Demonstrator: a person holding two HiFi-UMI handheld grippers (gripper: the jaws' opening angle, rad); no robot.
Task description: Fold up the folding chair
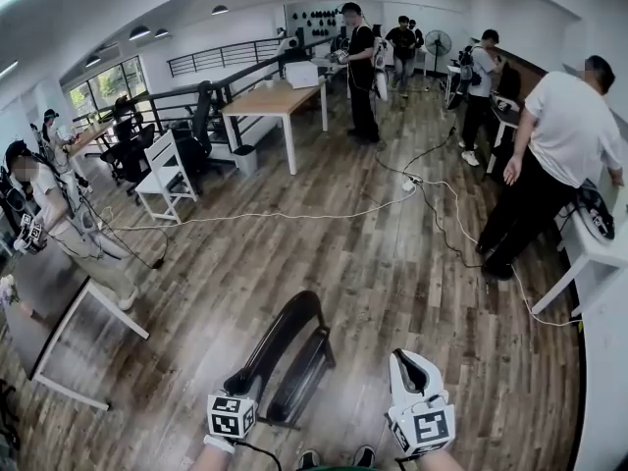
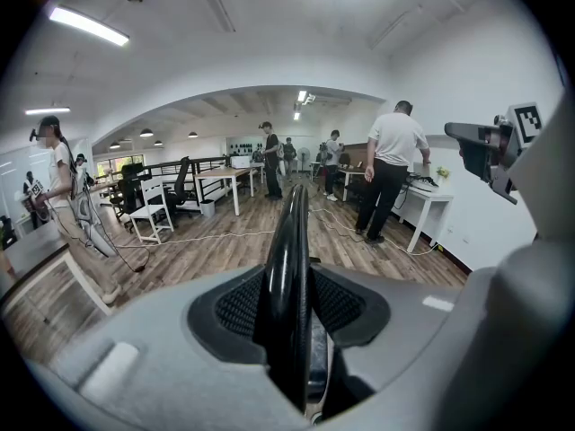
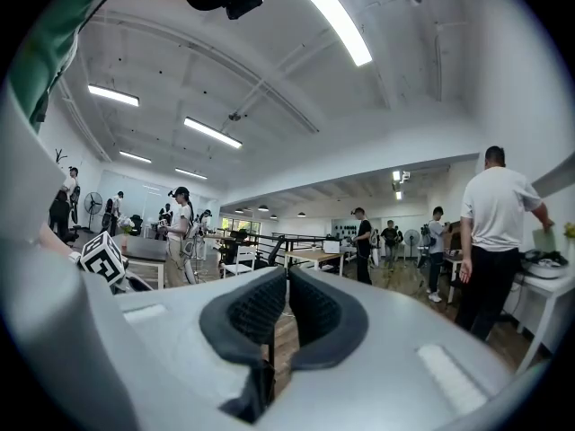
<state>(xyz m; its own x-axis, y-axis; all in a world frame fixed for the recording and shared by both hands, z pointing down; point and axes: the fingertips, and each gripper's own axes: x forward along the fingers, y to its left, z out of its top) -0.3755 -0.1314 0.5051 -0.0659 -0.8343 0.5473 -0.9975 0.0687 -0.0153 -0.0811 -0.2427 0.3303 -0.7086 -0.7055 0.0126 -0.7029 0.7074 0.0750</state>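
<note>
The wooden floor [image 1: 392, 263] carried the black folding chair [image 1: 285, 356] on its open stretch, well away from the desks at its edges. The chair looked already collapsed flat and stood upright, so the folding seemed nearly done, with only setting it aside left. The left gripper [image 2: 289, 308] clamped its frame tube; the right gripper [image 3: 286, 308] was closed, empty, beside it. No container figured

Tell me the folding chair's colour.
The folding chair is black; the head view shows it best.
</note>
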